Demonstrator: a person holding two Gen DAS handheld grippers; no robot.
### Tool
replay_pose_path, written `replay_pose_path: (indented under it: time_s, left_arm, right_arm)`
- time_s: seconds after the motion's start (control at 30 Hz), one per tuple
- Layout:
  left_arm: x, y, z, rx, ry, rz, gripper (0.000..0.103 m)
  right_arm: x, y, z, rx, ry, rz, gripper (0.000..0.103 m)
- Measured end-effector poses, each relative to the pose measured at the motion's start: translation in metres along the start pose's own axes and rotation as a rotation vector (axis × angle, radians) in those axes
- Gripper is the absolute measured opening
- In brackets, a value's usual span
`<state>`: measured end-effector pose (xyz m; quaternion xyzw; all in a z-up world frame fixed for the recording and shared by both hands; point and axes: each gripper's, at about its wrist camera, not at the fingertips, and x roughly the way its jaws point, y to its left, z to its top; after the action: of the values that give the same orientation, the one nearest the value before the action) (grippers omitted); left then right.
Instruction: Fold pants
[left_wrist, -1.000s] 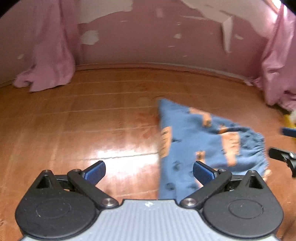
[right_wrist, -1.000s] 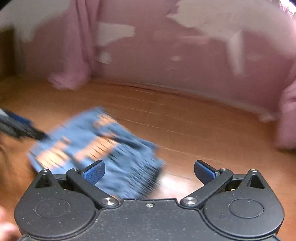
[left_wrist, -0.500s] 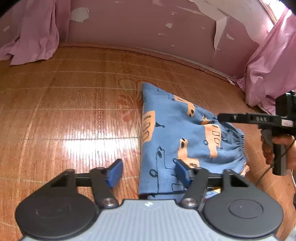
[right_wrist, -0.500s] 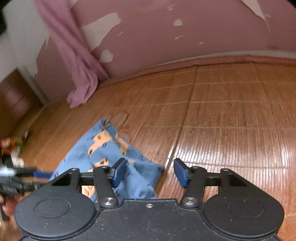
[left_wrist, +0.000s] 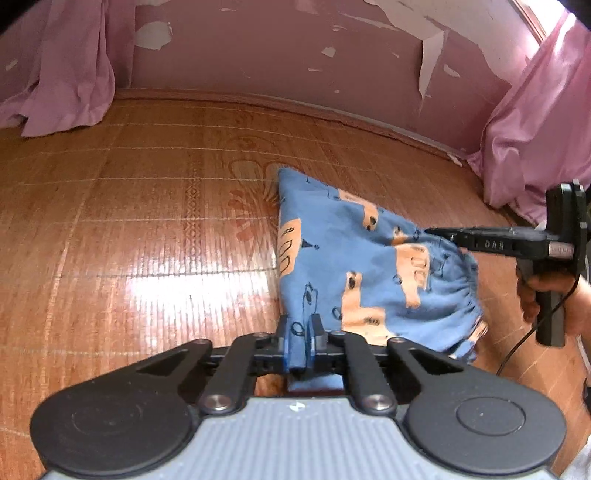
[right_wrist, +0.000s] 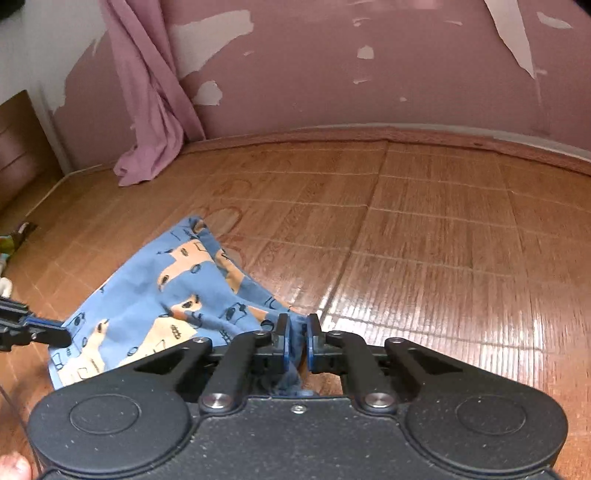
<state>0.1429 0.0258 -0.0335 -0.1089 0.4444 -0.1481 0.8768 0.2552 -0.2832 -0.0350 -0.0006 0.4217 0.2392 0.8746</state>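
Clamping down now: my left claw and right claw, both open a moment ago, have pinched the blue pants lying on the woven mat. Both edges secured, so the fold can start.

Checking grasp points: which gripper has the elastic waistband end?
The right gripper pinches the pants beside the gathered waistband; the left gripper holds the plain near corner.

Ahead of the tool: woven bamboo mat, glossy with glare; pink wall with peeling paint; pink curtains bunched left and right; perhaps small clutter far left.
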Motion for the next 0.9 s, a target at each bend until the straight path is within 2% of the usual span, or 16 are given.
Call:
replay_pose_path:
  time_s: [0.1, 0.23, 0.3, 0.33, 0.4, 0.43, 0.47, 0.67, 0.83, 0.9]
  left_arm:
    - [0.002, 0.003, -0.003, -0.014, -0.001, -0.001, 0.009]
    - [0.001, 0.002, 0.0, 0.001, 0.003, 0.005, 0.01]
    - [0.002, 0.001, 0.0, 0.007, 0.003, 0.01, 0.01]
    - [0.002, 0.0, 0.0, 0.008, 0.002, 0.012, 0.01]
    - [0.003, -0.001, 0.0, 0.014, 0.002, 0.016, 0.011]
    - [0.003, -0.001, 0.0, 0.016, 0.003, 0.016, 0.011]
    - [0.003, -0.001, 0.0, 0.016, 0.004, 0.015, 0.011]
    - [0.002, 0.001, 0.0, 0.009, 0.006, 0.019, 0.018]
    - [0.0, 0.007, 0.0, -0.007, 0.006, 0.026, 0.037]
    - [0.0, 0.01, 0.0, -0.021, 0.006, 0.025, 0.053]
  right_arm:
    - [0.003, -0.005, -0.002, 0.039, -0.005, 0.013, 0.009]
    - [-0.008, -0.016, -0.004, 0.131, -0.026, 0.033, 0.03]
    - [-0.018, -0.024, -0.008, 0.188, -0.049, 0.06, 0.033]
    - [-0.023, -0.027, -0.01, 0.216, -0.061, 0.07, 0.038]
    - [-0.03, -0.033, -0.014, 0.257, -0.079, 0.092, 0.053]
    - [-0.031, -0.036, -0.016, 0.269, -0.084, 0.111, 0.065]
    - [-0.031, -0.036, -0.016, 0.269, -0.08, 0.122, 0.071]
    - [-0.015, -0.029, -0.014, 0.206, -0.03, 0.129, 0.072]
    - [-0.007, -0.018, -0.008, 0.147, -0.026, 0.116, 0.074]
    - [-0.007, -0.015, -0.01, 0.124, -0.032, 0.104, 0.075]
